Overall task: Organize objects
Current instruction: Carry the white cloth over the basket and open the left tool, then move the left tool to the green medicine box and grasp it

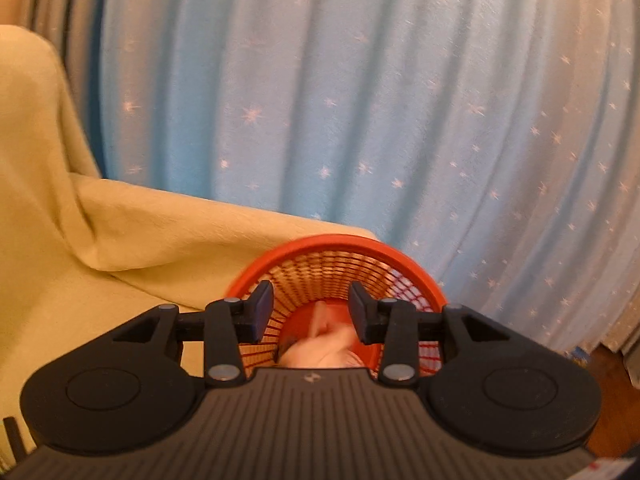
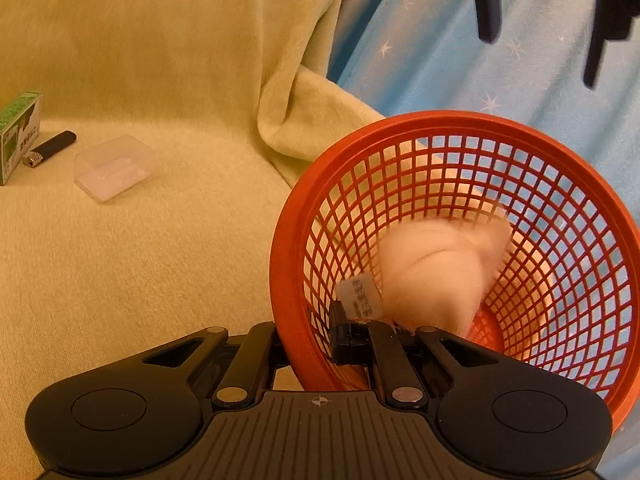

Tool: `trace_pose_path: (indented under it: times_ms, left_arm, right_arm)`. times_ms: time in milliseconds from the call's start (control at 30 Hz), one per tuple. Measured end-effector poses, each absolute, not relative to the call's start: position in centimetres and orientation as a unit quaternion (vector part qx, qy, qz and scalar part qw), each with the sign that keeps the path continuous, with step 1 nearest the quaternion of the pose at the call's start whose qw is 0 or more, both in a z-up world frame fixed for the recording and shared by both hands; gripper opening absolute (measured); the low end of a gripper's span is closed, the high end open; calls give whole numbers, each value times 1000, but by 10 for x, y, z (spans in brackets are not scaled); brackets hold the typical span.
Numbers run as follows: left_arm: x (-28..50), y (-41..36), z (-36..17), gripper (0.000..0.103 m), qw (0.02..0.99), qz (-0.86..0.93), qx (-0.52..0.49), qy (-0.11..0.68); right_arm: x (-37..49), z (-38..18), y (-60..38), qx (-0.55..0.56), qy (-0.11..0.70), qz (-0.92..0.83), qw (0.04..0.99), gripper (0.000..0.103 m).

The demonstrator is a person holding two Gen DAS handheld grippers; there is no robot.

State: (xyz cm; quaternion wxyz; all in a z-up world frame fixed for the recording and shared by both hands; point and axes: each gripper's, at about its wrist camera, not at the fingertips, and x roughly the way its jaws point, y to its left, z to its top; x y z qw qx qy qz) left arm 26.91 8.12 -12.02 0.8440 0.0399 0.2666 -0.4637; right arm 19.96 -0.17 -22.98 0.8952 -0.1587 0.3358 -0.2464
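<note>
pale soft object inside a red basket gripped at the rim

a red mesh basket [image 2: 472, 240] is tipped toward the camera on a yellow-green blanket [image 2: 160, 260]. the right gripper [image 2: 316, 344] is closed on the basket's near rim, one finger outside the wall and one inside. a pale pink soft object [image 2: 440, 272], blurred, sits inside the basket just beyond that gripper, with a small white printed tag [image 2: 360, 296] at its near edge.

in the left wrist view, the left gripper [image 1: 311, 312] hovers above the basket [image 1: 340, 268] with its jaws parted and nothing between them; the pink object [image 1: 320, 344] shows below the gap, partly cut off by the gripper body. in the right wrist view, its dark fingers [image 2: 488, 4] hang at the top edge.

what the soft object is cannot be made out through the blur.

well to the left on the blanket lie a clear plastic box [image 2: 114, 168], a black lighter [image 2: 50, 148] and a green and white carton [image 2: 18, 132], cut off by the frame. a blue curtain with white stars [image 1: 360, 100] hangs behind.
</note>
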Motion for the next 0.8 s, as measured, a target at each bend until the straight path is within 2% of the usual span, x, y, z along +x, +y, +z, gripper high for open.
trace_pose_path:
  times_ms: [233, 400, 533, 667, 800]
  left_arm:
    - [293, 145, -125, 35, 896, -350, 15, 273]
    - [313, 207, -131, 46, 926, -249, -7, 285]
    - [323, 257, -140, 49, 940, -172, -13, 294]
    - [329, 295, -158, 69, 946, -105, -10, 306]
    - [332, 314, -189, 70, 945, -61, -22, 322]
  right_arm:
    - [203, -229, -7, -152, 333, -249, 897, 5]
    - [201, -230, -9, -152, 334, -249, 897, 5]
    - [200, -230, -9, -153, 334, -248, 896, 5]
    - [198, -231, -7, -156, 336, -247, 895, 5]
    - [197, -231, -7, -157, 336, -247, 895, 5]
